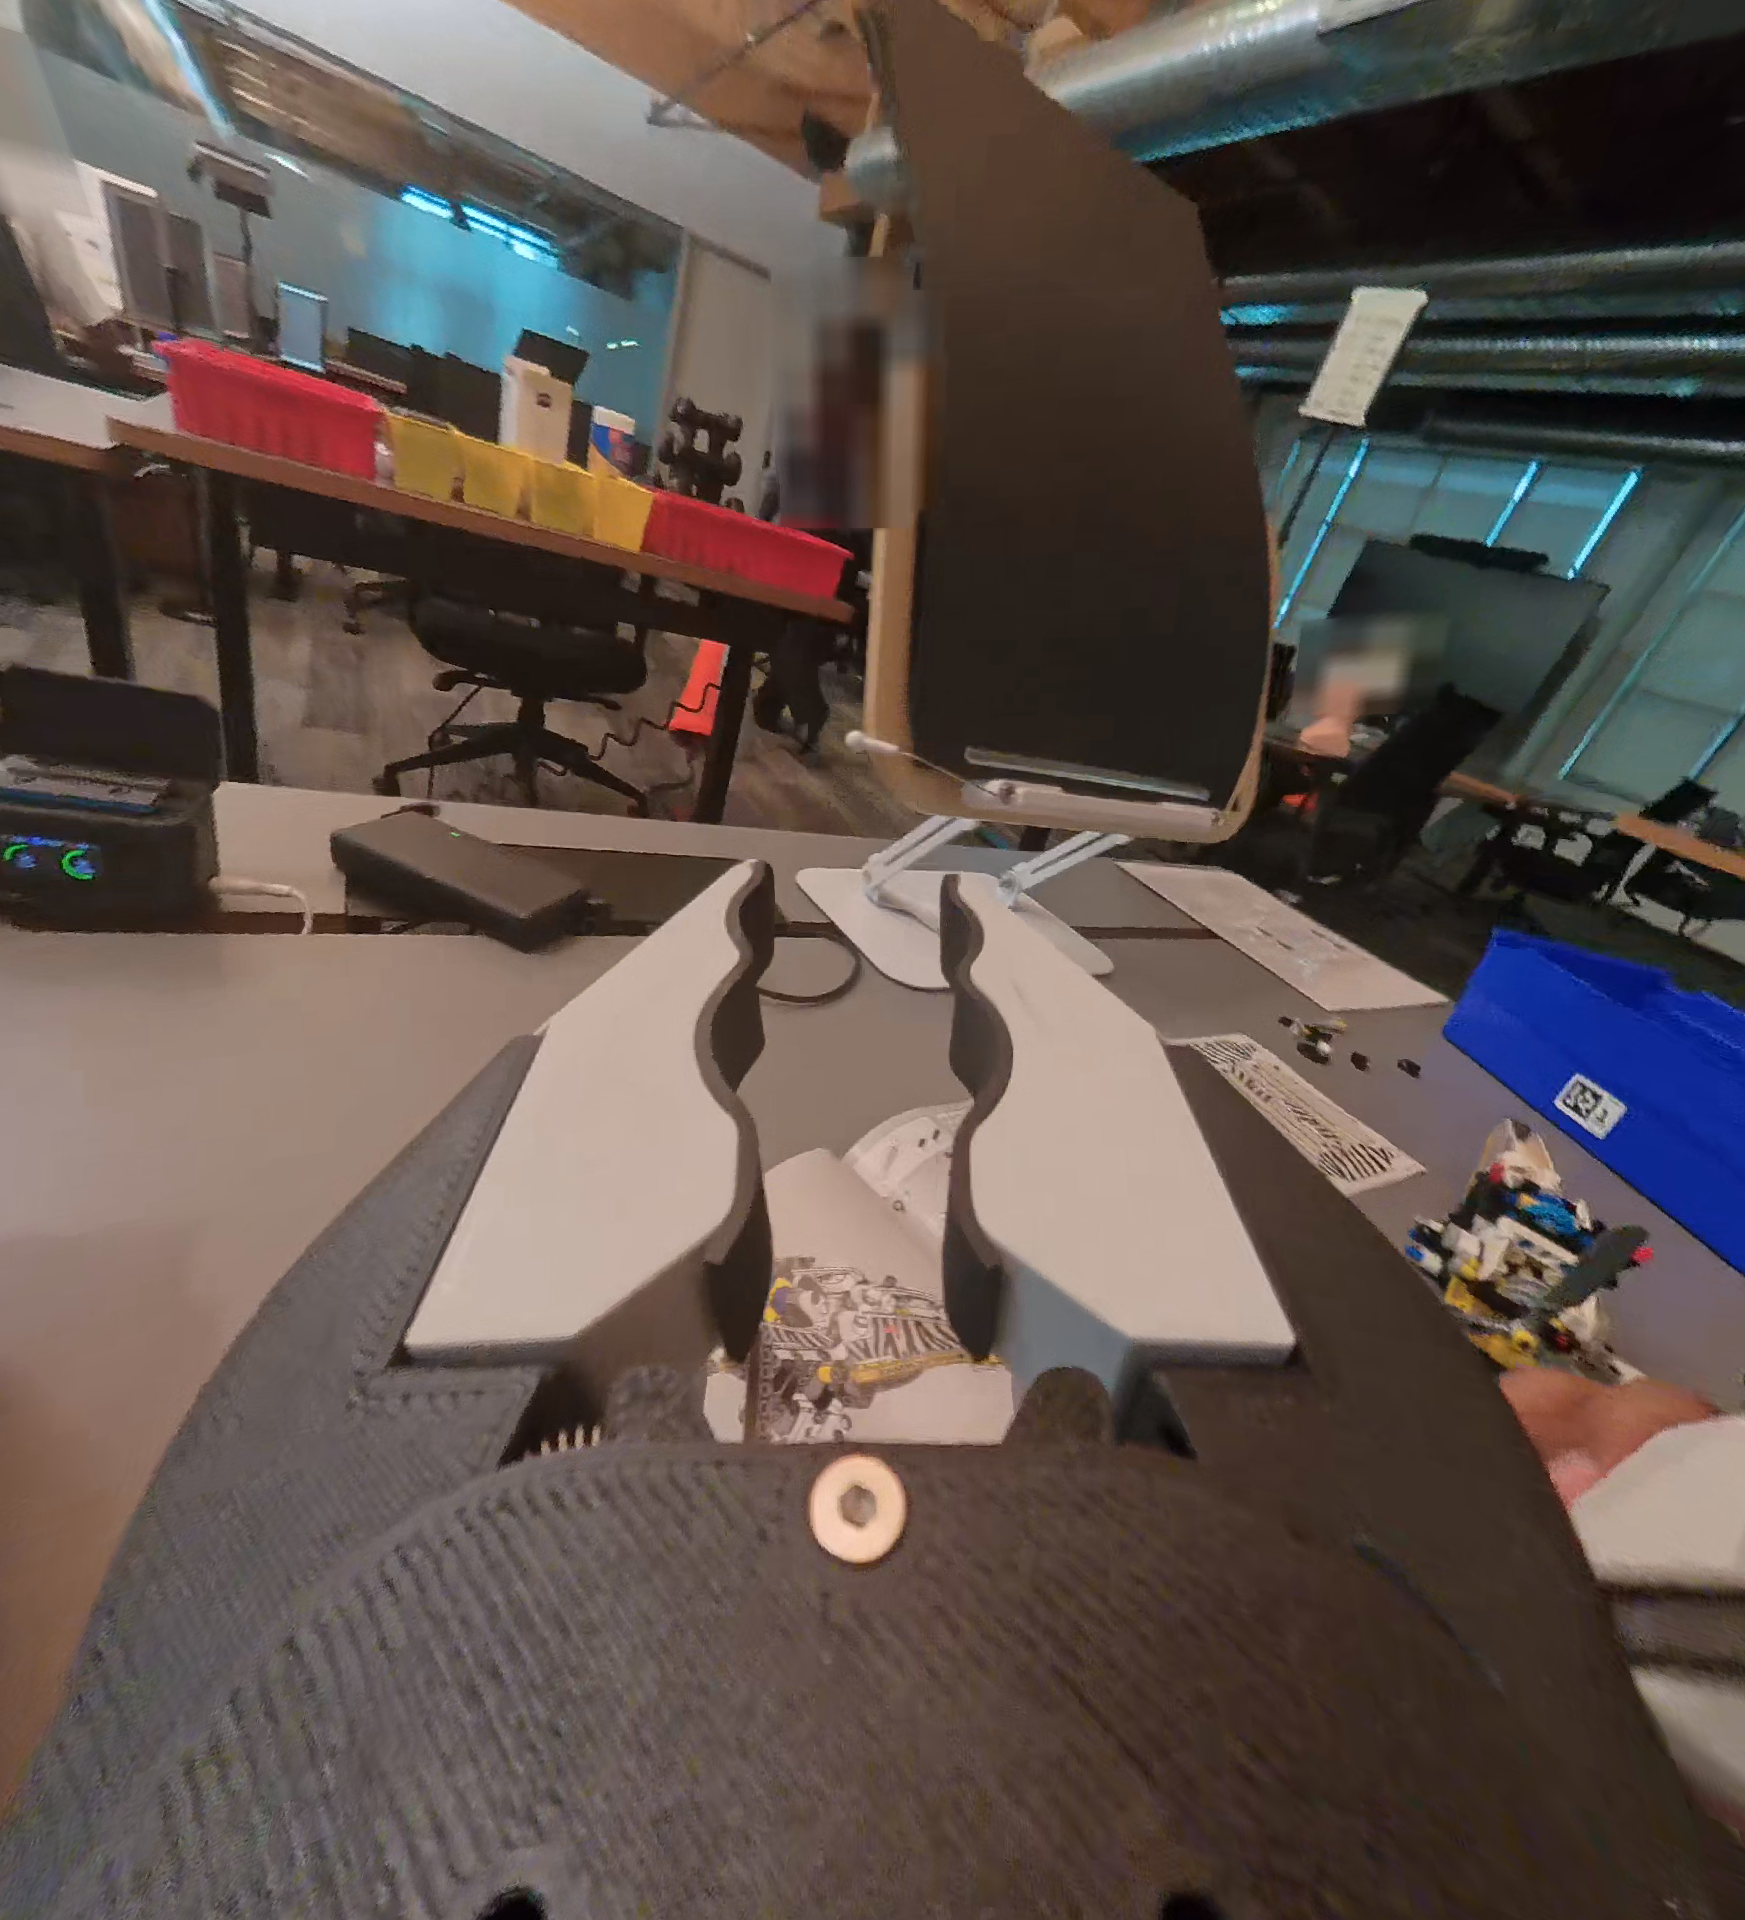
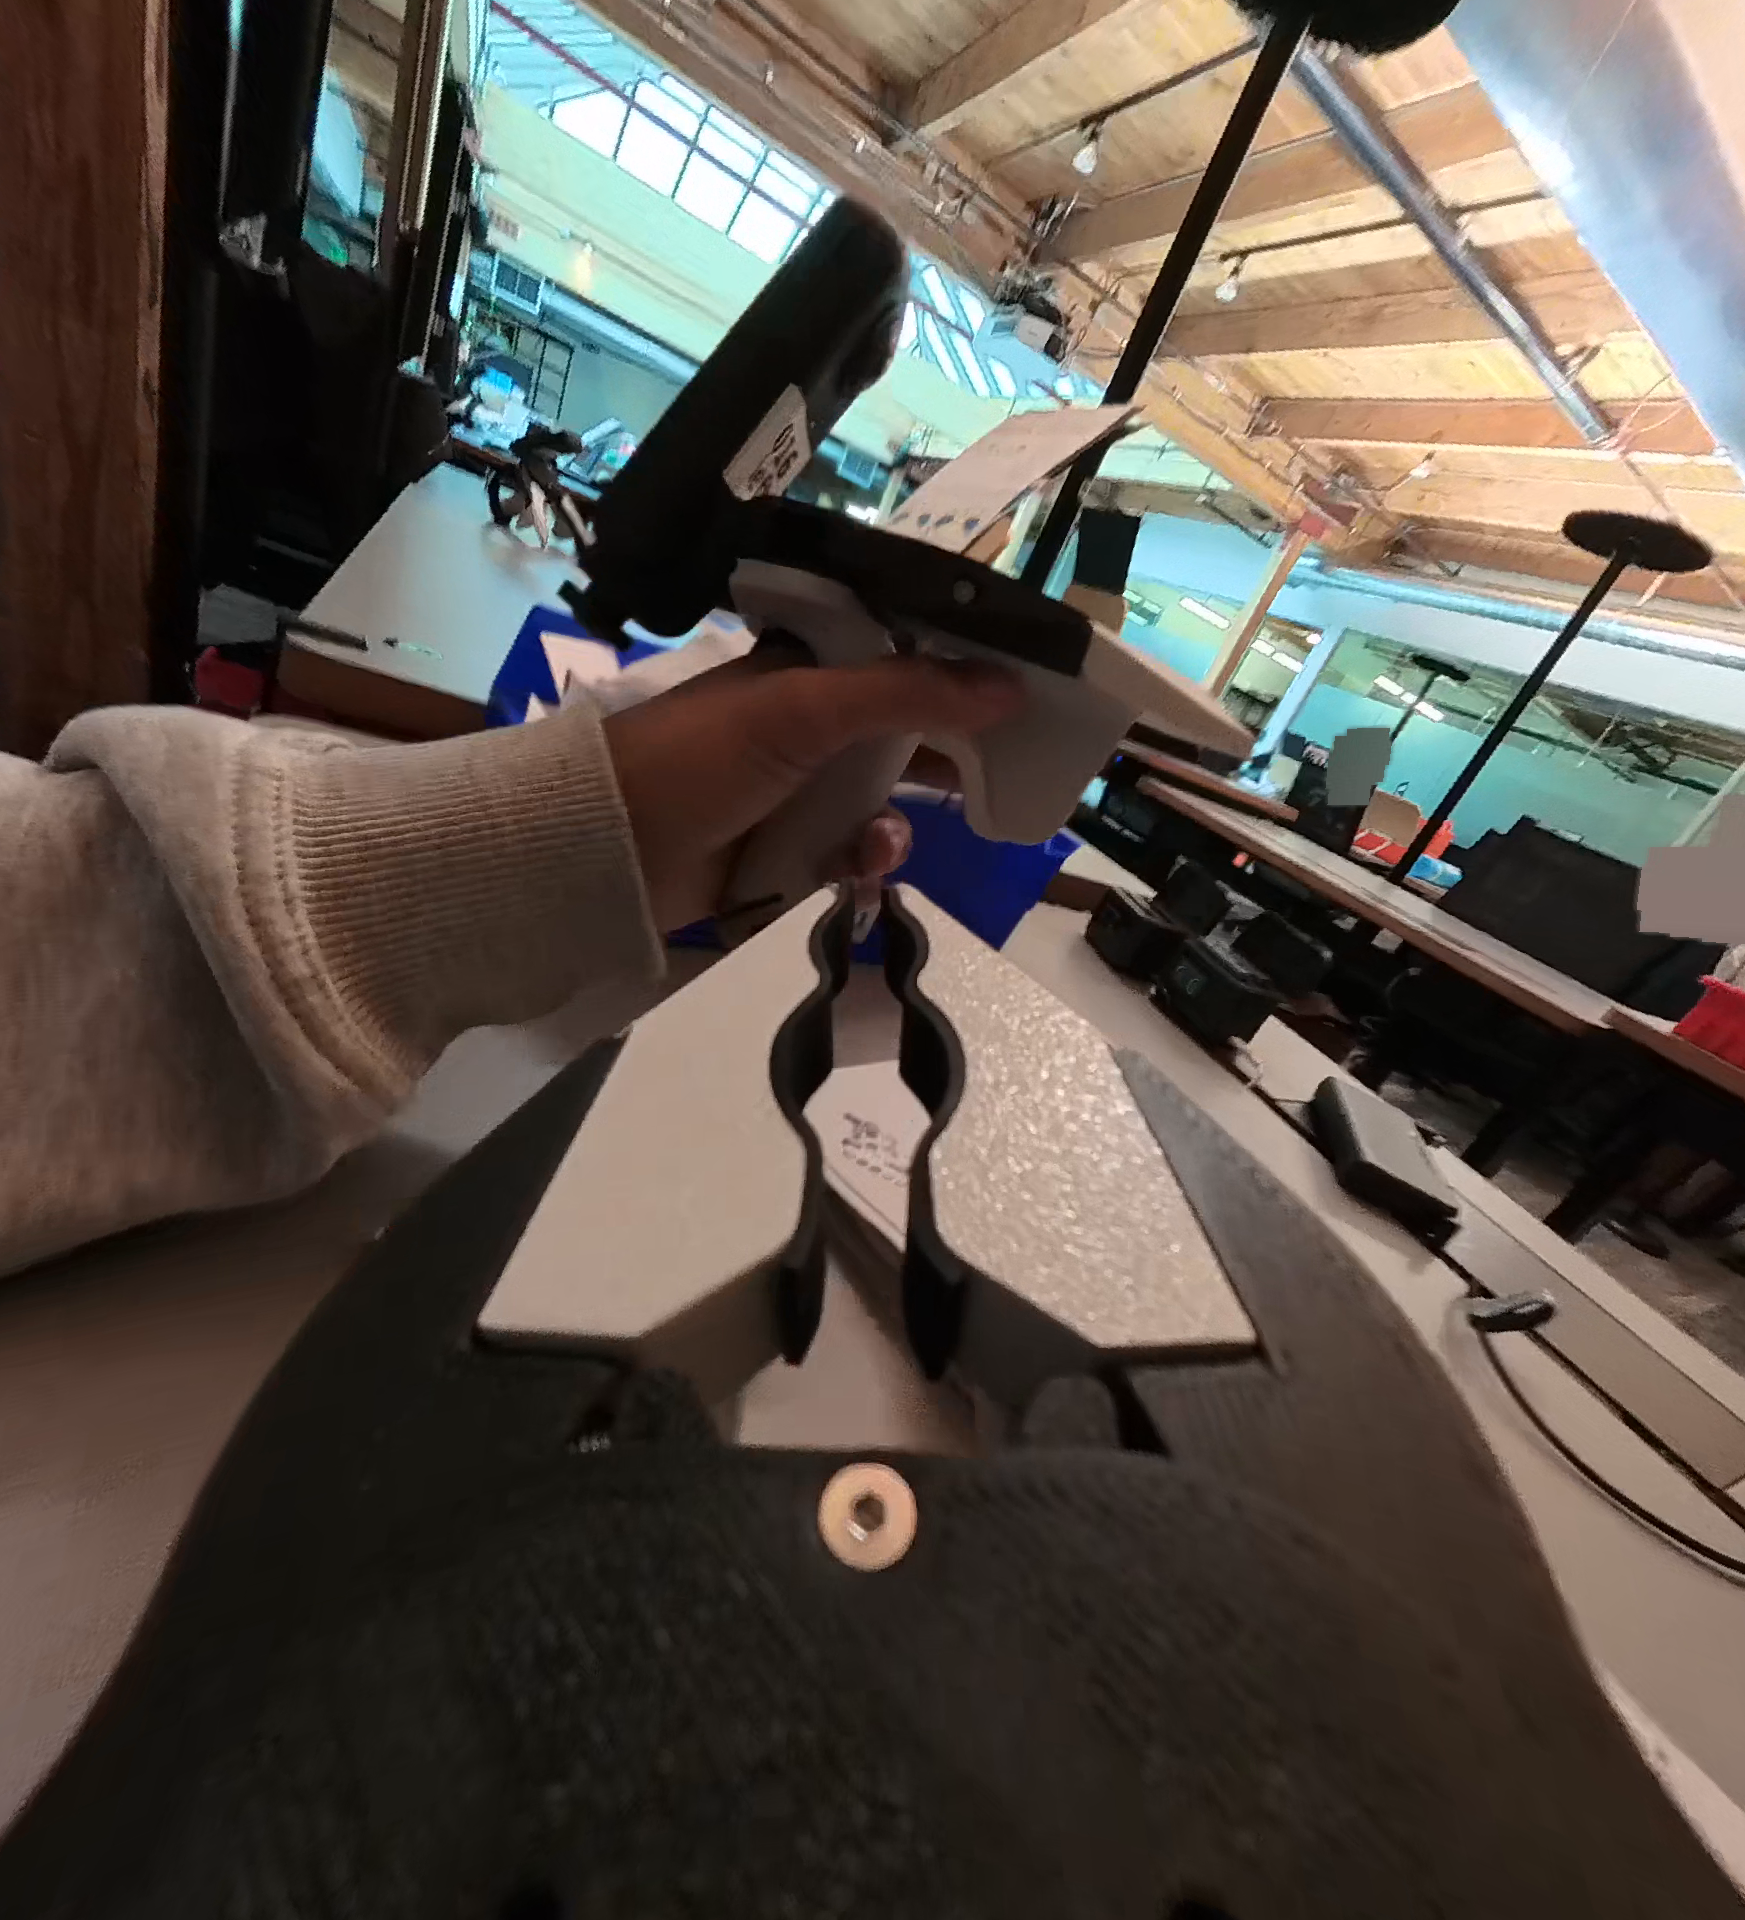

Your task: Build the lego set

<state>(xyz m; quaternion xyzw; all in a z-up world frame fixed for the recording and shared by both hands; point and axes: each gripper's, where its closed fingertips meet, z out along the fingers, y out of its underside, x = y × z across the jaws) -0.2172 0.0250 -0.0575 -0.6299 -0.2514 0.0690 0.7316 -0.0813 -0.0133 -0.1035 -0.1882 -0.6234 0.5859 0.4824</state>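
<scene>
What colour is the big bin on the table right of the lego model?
Blue bin, clearest in the left wrist view.

A black power brick lies on the counter near a battery charger. Red bins and yellow bins line a far table.

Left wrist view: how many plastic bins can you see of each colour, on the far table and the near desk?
Red bins: 2
Yellow bins: 4
Blue bins: 1
Total: 7
</scene>
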